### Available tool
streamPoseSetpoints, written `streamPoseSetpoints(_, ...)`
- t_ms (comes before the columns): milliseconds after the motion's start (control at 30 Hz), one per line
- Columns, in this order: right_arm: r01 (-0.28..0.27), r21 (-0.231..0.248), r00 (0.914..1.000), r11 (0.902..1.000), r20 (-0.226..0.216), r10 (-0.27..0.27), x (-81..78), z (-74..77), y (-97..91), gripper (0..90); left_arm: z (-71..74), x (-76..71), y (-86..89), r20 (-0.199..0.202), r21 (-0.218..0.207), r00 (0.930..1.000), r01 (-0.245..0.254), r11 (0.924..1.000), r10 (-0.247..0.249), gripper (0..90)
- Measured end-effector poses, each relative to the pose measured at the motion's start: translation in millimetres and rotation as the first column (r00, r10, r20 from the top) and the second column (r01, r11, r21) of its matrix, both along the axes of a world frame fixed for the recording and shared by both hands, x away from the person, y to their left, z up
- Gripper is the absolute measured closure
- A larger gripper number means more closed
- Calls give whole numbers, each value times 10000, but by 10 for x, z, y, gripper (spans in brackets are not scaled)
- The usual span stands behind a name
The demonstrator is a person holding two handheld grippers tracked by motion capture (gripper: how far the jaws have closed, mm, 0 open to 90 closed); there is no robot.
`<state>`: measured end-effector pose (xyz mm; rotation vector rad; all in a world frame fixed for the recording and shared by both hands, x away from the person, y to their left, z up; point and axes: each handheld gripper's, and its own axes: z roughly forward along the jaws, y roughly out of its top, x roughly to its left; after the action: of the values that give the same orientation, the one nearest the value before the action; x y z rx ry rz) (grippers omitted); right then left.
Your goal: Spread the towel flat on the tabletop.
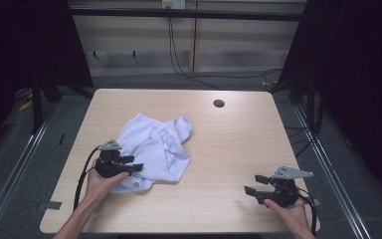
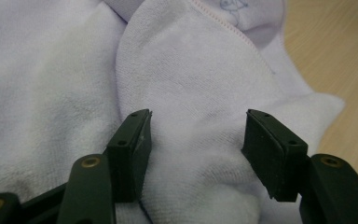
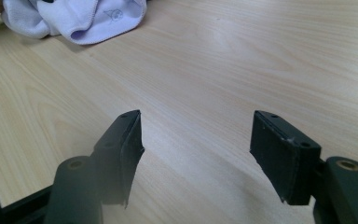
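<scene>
Lying crumpled on the left half of the pale wooden table (image 1: 229, 149), the white terry-cloth towel (image 1: 154, 149) is bunched into soft folds, with a thin pink stitched hem and a small blue printed mark showing on one fold in the left gripper view. Its near edge spills toward the person's side of the table, and one rounded corner points toward the far right.

At that near left edge sits the left claw (image 1: 135, 164), held in the person's left hand (image 1: 98, 185). In its own view the two black jaws stand wide apart, and a raised fold of towel (image 2: 196, 116) fills the space between them; the pads are not pressing on the cloth, so nothing is gripped.

Well apart from the towel, near the table's front right corner, the right claw (image 1: 255, 183) rests in the person's right hand (image 1: 291, 211), pointing left across the table. Its jaws are also spread wide, with bare wood grain between them and the towel (image 3: 74, 18) far off at the upper left of its view.

Farther out, a small round dark hole (image 1: 219, 103) sits in the table near its far edge. Beyond the table, black cables (image 1: 179, 55) hang down a light panelled wall, and dark curtains flank both sides.
</scene>
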<state>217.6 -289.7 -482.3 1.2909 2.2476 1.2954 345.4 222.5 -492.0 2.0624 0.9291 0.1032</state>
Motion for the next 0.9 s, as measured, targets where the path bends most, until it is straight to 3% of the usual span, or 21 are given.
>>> streamPoseSetpoints(67, -27, 14, 10000, 10000, -37, 27, 1, -2, 2, 339, -23, -20, -20, 127, 247, 9999, 113, 9996, -116, 462)
streamPoseSetpoints(100, -178, 47, 9996, 9998, -216, 179, 5, -10, 15, 343, -33, -38, -35, 294, 469, 9991, 299, 9985, -313, 592)
streamPoseSetpoints(133, -178, 47, 9996, 9998, -216, 179, 5, -10, 15, 343, -33, -38, -35, 294, 469, 9991, 299, 9985, -313, 643)
streamPoseSetpoints(267, -577, 73, 9977, 9983, -361, 579, 8, -14, 70, 361, -34, -84, -72, 339, 652, 9962, 782, 9948, -805, 724)
streamPoseSetpoints(300, -738, 100, 9964, 9972, -409, 742, 10, -9, 100, 370, -39, -110, -85, 275, 532, 9956, 875, 9947, -891, 746)
streamPoseSetpoints(500, -1073, 86, 9933, 9942, -417, 1076, 32, 3, 197, 414, -37, -345, -240, 61, 318, 9897, 1430, 9892, -1433, 754)
streamPoseSetpoints(600, -1301, 200, 9912, 9913, -236, 1306, 41, 46, 284, 492, -15, -504, -367, -107, 317, 9760, 2176, 9755, -2174, 752)
streamPoseSetpoints(667, -1473, 200, 9889, 9889, -185, 1476, 52, 62, 353, 515, 3, -606, -457, -302, 324, 9725, 2318, 9722, -2309, 748)
streamPoseSetpoints(700, -1558, 162, 9876, 9877, -165, 1560, 59, 64, 393, 525, 18, -662, -505, -333, 352, 9656, 2591, 9652, -2580, 746)
streamPoseSetpoints(767, -1801, 238, 9836, 9834, -99, 1803, 73, 75, 482, 559, 35, -742, -551, -438, 181, 9604, 2761, 9610, -2751, 731)
streamPoseSetpoints(800, -1860, 301, 9824, 9821, -121, 1864, 79, 82, 512, 568, 44, -803, -576, -302, 136, 9435, 3305, 9437, -3300, 721)
streamPoseSetpoints(833, -2032, 356, 9791, 9785, -56, 2035, 98, 96, 561, 603, 59, -834, -590, -216, 329, 9342, 3566, 9337, -3561, 712)
streamPoseSetpoints(867, -2127, 453, 9770, 9761, -47, 2131, 112, 106, 592, 618, 81, -863, -602, -131, 400, 9322, 3620, 9313, -3617, 705)
streamPoseSetpoints(900, -2224, 490, 9749, 9737, -35, 2228, 163, 124, 680, 627, 129, -836, -586, -53, -185, 9290, 3699, 9289, -3700, 667)
